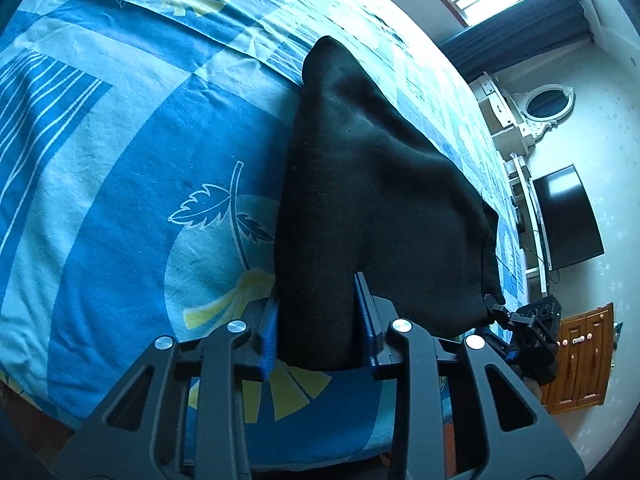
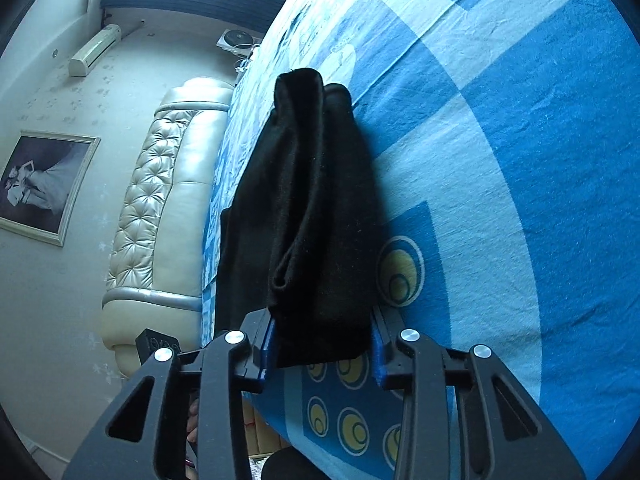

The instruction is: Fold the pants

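Black pants (image 1: 360, 160) lie folded lengthwise on the blue patterned bed sheet (image 1: 120, 160), narrowing toward the far end. My left gripper (image 1: 318, 320) is shut on their near edge, with dark fabric filling the gap between its blue pads. From the right wrist view the same pants (image 2: 312, 180) show as a thick layered bundle, and my right gripper (image 2: 324, 336) is shut on its near end. That right gripper (image 1: 494, 308) also shows small in the left wrist view, at the pants' right corner. Both held ends are raised slightly off the sheet.
The bed's near edge runs just under both grippers. A cream tufted headboard (image 2: 160, 200) lines one side. A dark TV screen (image 1: 568, 220), a white dresser with an oval mirror (image 1: 548, 106) and a wooden cabinet (image 1: 580, 360) stand against the wall.
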The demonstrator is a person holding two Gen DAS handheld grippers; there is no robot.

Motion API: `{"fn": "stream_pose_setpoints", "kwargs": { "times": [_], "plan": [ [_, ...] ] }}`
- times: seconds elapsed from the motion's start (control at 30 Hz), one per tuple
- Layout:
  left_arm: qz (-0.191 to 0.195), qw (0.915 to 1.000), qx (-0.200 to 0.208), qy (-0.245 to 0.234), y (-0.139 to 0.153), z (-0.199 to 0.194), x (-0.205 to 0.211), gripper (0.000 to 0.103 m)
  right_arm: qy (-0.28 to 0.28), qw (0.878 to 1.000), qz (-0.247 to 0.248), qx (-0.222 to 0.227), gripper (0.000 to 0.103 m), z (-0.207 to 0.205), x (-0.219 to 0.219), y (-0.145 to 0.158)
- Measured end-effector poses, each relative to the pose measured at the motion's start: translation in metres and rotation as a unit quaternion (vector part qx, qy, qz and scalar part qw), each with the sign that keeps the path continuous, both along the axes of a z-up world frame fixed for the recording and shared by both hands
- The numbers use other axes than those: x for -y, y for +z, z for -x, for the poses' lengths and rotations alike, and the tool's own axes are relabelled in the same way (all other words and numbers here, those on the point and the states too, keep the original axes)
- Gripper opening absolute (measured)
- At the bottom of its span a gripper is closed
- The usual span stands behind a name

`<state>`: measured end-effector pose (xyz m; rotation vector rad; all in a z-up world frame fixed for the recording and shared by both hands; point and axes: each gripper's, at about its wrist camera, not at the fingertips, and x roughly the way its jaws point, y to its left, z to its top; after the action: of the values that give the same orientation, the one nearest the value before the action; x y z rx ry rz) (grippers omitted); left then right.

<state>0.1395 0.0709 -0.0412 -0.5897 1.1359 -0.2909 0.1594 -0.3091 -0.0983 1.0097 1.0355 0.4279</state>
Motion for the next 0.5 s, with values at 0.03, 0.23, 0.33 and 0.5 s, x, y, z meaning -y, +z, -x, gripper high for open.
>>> {"fn": "stream_pose_setpoints", "kwargs": {
  "times": [0.03, 0.23, 0.33, 0.5],
  "plan": [
    [-0.004, 1.0, 0.001, -0.001, 0.001, 0.001, 0.001, 0.031, 0.0, 1.0, -0.001, 0.001, 0.036, 0.002, 0.0, 0.001],
    [-0.024, 0.9997, 0.004, -0.002, 0.006, 0.006, 0.0, 0.031, 0.0, 1.0, -0.008, 0.001, 0.036, 0.006, -0.002, 0.001],
    [-0.033, 0.9994, 0.005, -0.005, 0.008, 0.007, 0.0, 0.031, 0.001, 1.0, -0.014, -0.001, 0.036, 0.008, -0.003, -0.001],
    [-0.036, 0.9993, 0.002, -0.005, 0.008, 0.011, -0.004, 0.031, 0.006, 1.0, -0.018, -0.001, 0.036, 0.013, -0.006, 0.0]
  ]
}}
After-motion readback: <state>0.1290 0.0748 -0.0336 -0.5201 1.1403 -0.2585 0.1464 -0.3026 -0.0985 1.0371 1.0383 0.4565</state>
